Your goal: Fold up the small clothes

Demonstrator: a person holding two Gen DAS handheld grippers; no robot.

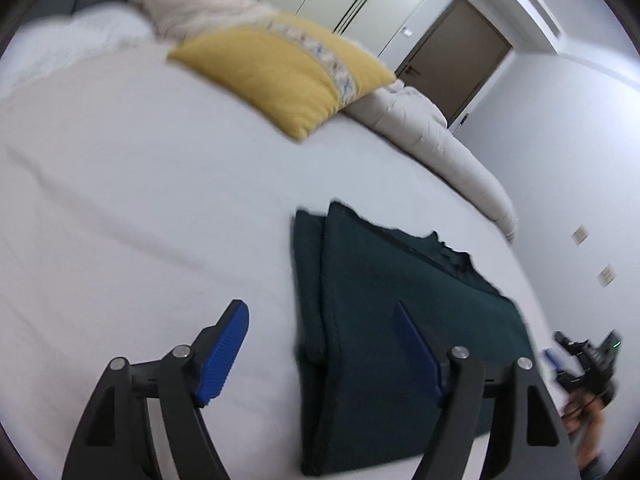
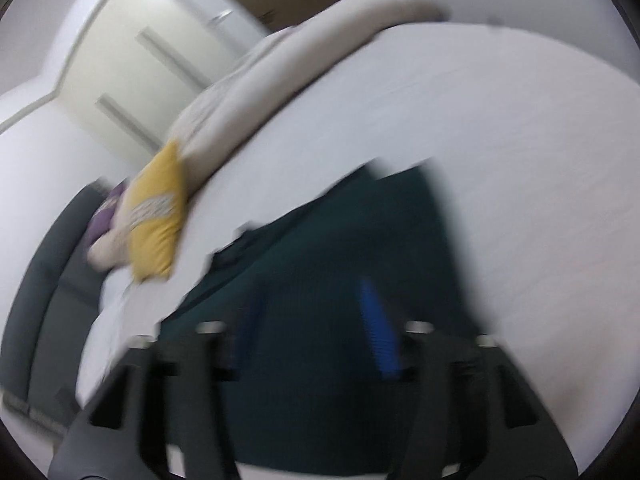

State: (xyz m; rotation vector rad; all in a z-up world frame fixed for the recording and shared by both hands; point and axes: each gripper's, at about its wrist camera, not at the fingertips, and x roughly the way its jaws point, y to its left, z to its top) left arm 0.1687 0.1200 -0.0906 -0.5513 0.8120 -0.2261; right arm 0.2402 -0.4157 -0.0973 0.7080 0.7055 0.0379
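A dark green garment (image 1: 384,320) lies folded lengthwise on the white bed sheet (image 1: 140,200), its collar end toward the far right. My left gripper (image 1: 320,320) is open above the garment's left edge, with nothing between its blue pads. My right gripper (image 2: 312,304) is open above the same garment (image 2: 320,260); this view is blurred by motion. The right gripper also shows at the right edge of the left wrist view (image 1: 588,360).
A yellow cushion (image 1: 280,68) lies at the far side of the bed. A beige duvet roll (image 1: 440,152) runs along the right edge. More bedding (image 1: 192,4) is piled at the head. Wardrobe doors and a brown door (image 1: 460,56) stand behind.
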